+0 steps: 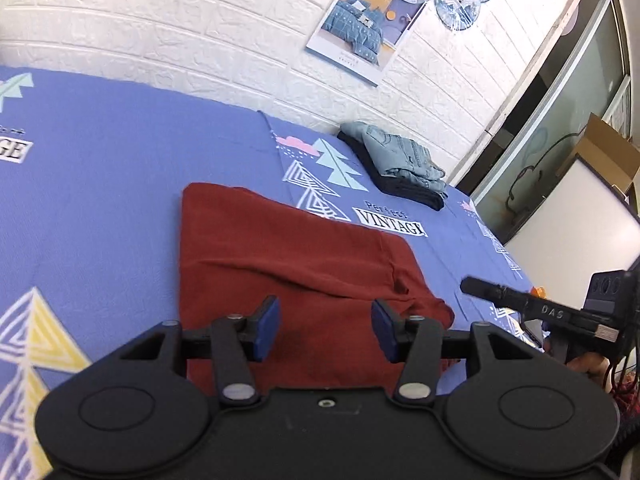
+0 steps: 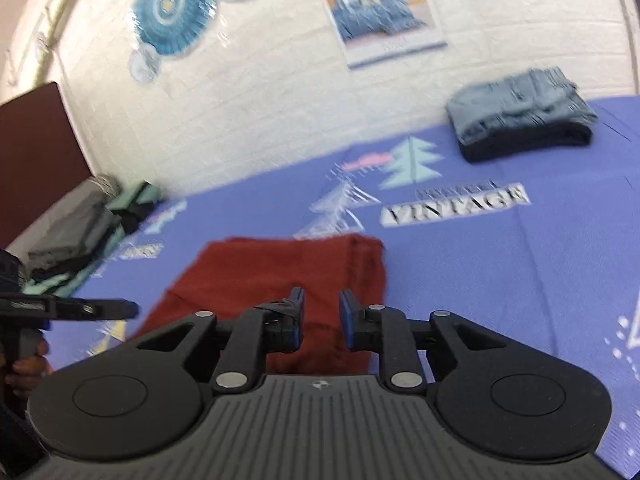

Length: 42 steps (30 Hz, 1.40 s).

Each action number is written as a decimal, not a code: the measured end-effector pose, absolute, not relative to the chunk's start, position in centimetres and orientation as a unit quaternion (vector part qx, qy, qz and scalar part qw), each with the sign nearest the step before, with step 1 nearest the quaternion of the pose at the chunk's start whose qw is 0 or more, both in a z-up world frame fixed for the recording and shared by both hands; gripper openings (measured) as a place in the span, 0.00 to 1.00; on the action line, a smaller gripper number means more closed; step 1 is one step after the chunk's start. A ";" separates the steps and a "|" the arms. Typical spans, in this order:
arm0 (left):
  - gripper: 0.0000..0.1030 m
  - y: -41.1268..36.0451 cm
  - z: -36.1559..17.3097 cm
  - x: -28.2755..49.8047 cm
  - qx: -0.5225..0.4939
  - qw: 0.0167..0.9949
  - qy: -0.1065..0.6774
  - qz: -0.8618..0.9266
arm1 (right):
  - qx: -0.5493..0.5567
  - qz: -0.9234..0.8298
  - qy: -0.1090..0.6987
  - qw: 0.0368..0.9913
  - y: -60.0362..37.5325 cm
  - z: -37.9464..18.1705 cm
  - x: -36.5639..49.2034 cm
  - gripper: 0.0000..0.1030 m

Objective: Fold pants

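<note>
The rust-red pants (image 1: 288, 256) lie folded flat on the blue printed bedsheet (image 1: 120, 184). My left gripper (image 1: 325, 330) hovers open and empty above the near edge of the pants. In the right wrist view, my right gripper (image 2: 321, 320) is open and empty, with its blue pads a small gap apart over the pants (image 2: 280, 276). The right gripper also shows at the right edge of the left wrist view (image 1: 520, 300), just off the pants' right corner.
A stack of folded clothes, grey-blue jeans on dark pants (image 1: 400, 164), sits by the white brick wall (image 1: 200, 40). Another folded pile (image 2: 80, 228) lies at the bed's left end. A cardboard box (image 1: 604, 152) and a window are at the right.
</note>
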<state>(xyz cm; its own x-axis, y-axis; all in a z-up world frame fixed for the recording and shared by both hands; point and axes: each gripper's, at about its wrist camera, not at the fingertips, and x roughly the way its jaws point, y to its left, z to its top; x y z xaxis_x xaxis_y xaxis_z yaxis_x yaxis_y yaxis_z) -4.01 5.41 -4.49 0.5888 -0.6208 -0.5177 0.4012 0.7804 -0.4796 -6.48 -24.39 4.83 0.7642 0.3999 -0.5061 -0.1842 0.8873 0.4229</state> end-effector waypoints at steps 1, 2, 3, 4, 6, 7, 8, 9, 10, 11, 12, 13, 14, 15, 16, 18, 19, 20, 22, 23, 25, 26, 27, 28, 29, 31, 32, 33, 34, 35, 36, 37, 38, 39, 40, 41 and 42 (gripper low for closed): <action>0.65 5.0 -4.7 -3.7 -0.158 0.873 0.352 -0.298 | 0.178 0.171 0.302 0.921 -23.9 4.8 -5.9 0.36; 0.65 4.4 -5.1 -3.7 -0.155 0.869 0.359 -0.303 | 0.181 0.181 0.302 0.918 -23.3 4.6 -5.5 0.36; 0.65 3.9 -5.4 -3.7 -0.149 0.865 0.367 -0.308 | 0.187 0.194 0.304 0.914 -22.6 4.4 -4.8 0.36; 0.66 3.4 -5.8 -3.8 -0.141 0.861 0.375 -0.313 | 0.189 0.208 0.308 0.909 -21.9 4.0 -4.3 0.36; 0.67 2.5 -6.9 -4.2 -0.116 0.856 0.393 -0.315 | 0.180 0.218 0.327 0.901 -21.0 3.0 -3.5 0.35; 0.66 2.4 -7.2 -4.7 -0.103 0.859 0.390 -0.315 | 0.172 0.210 0.346 0.898 -20.9 2.3 -3.2 0.35; 0.67 2.4 -7.3 -5.1 -0.095 0.864 0.382 -0.315 | 0.160 0.194 0.366 0.896 -21.0 1.6 -2.9 0.32; 0.68 2.5 -7.2 -5.5 -0.091 0.864 0.381 -0.315 | 0.157 0.181 0.371 0.897 -21.7 1.0 -3.2 0.24; 0.67 2.9 -7.0 -5.6 -0.094 0.864 0.382 -0.315 | 0.176 0.174 0.365 0.897 -22.8 0.8 -3.6 0.21; 0.67 3.4 -6.6 -5.6 -0.104 0.862 0.383 -0.314 | 0.196 0.160 0.367 0.895 -23.8 1.0 -4.0 0.21; 0.67 4.1 -6.0 -5.5 -0.118 0.863 0.379 -0.314 | 0.210 0.148 0.369 0.893 -24.7 1.5 -4.5 0.23; 0.71 4.9 -5.2 -5.4 -0.129 0.869 0.364 -0.310 | 0.212 0.139 0.362 0.897 -25.3 2.2 -5.1 0.38; 0.79 5.8 -4.4 -5.1 -0.137 0.878 0.347 -0.298 | 0.206 0.131 0.351 0.904 -25.8 2.9 -5.6 0.47; 0.81 6.7 -3.8 -4.6 -0.144 0.889 0.332 -0.280 | 0.199 0.126 0.344 0.909 -26.1 3.4 -6.0 0.51; 0.91 7.3 -3.6 -3.9 -0.147 0.899 0.320 -0.258 | 0.199 0.125 0.340 0.911 -26.3 3.6 -6.1 0.61; 0.92 8.3 -4.1 -1.8 -0.149 0.908 0.323 -0.223 | 0.215 0.128 0.343 0.905 -26.6 3.3 -5.7 0.86; 0.92 8.7 -4.7 -0.6 -0.154 0.904 0.336 -0.215 | 0.227 0.131 0.351 0.899 -26.5 2.8 -5.1 0.96; 0.91 9.2 -5.6 0.4 -0.168 0.895 0.356 -0.209 | 0.235 0.135 0.363 0.892 -26.4 2.3 -4.7 0.99; 0.88 10.0 -7.5 2.1 -0.207 0.869 0.394 -0.215 | 0.237 0.140 0.384 0.881 -26.2 1.5 -4.2 0.99; 0.87 10.4 -8.3 2.5 -0.226 0.859 0.407 -0.214 | 0.240 0.143 0.393 0.876 -26.2 1.1 -4.0 0.98; 0.87 11.1 -8.7 2.7 -0.243 0.853 0.401 -0.229 | 0.262 0.153 0.405 0.862 -26.4 0.4 -3.8 0.96; 0.87 11.3 -8.7 2.8 -0.248 0.850 0.402 -0.233 | 0.275 0.157 0.405 0.858 -26.5 0.2 -3.7 0.96; 0.87 11.3 -8.8 2.9 -0.253 0.846 0.402 -0.241 | 0.286 0.161 0.407 0.852 -26.6 0.1 -3.5 0.96; 0.87 11.3 -9.0 3.0 -0.258 0.839 0.405 -0.256 | 0.298 0.166 0.408 0.847 -26.7 -0.1 -3.2 0.96; 0.87 11.2 -9.2 3.4 -0.262 0.830 0.409 -0.274 | 0.312 0.170 0.409 0.840 -26.8 -0.4 -2.8 0.96; 0.87 10.7 -9.6 4.4 -0.269 0.817 0.411 -0.301 | 0.344 0.182 0.408 0.826 -26.9 -1.0 -1.8 0.97; 0.86 10.4 -9.8 4.9 -0.274 0.814 0.410 -0.306 | 0.354 0.186 0.405 0.822 -26.7 -1.3 -1.4 0.97; 0.86 10.1 -9.9 5.5 -0.280 0.812 0.407 -0.312 | 0.359 0.191 0.401 0.821 -26.5 -1.5 -0.9 0.96; 0.86 9.8 -10.0 6.0 -0.283 0.809 0.406 -0.316 | 0.359 0.196 0.398 0.821 -26.1 -1.6 -0.5 0.95; 0.82 9.4 -10.0 6.5 -0.286 0.808 0.406 -0.316 | 0.359 0.199 0.395 0.822 -25.6 -1.7 -0.1 0.91; 0.80 8.9 -9.9 7.1 -0.284 0.808 0.408 -0.317 | 0.361 0.196 0.392 0.823 -25.1 -1.9 0.3 0.86; 0.62 8.3 -9.8 7.5 -0.278 0.811 0.410 -0.313 | 0.366 0.189 0.391 0.823 -24.7 -2.2 0.6 0.69; 0.04 7.7 -9.6 7.8 -0.267 0.815 0.415 -0.304 | 0.372 0.182 0.396 0.819 -24.3 -2.4 0.9 0.45; 0.00 7.0 -9.4 8.0 -0.250 0.819 0.425 -0.294 | 0.381 0.176 0.401 0.814 -24.2 -2.5 1.2 0.39; 0.00 6.6 -9.2 7.9 -0.240 0.823 0.428 -0.287 | 0.383 0.178 0.401 0.813 -24.3 -2.2 1.2 0.37; 0.00 6.3 -8.6 7.6 -0.234 0.828 0.423 -0.284 | 0.379 0.181 0.398 0.816 -24.3 -1.7 1.1 0.34; 0.00 6.2 -7.9 7.2 -0.229 0.832 0.415 -0.288 | 0.375 0.187 0.391 0.820 -24.5 -1.1 0.9 0.33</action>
<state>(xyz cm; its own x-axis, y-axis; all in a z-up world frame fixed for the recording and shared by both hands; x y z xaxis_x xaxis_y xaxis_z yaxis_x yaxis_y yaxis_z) 7.23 6.21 -7.87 0.4896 -0.6692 -0.5591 0.2887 0.7294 -0.6202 0.90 -24.48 -1.07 0.6249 0.5990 -0.5006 -0.0136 0.6495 0.7602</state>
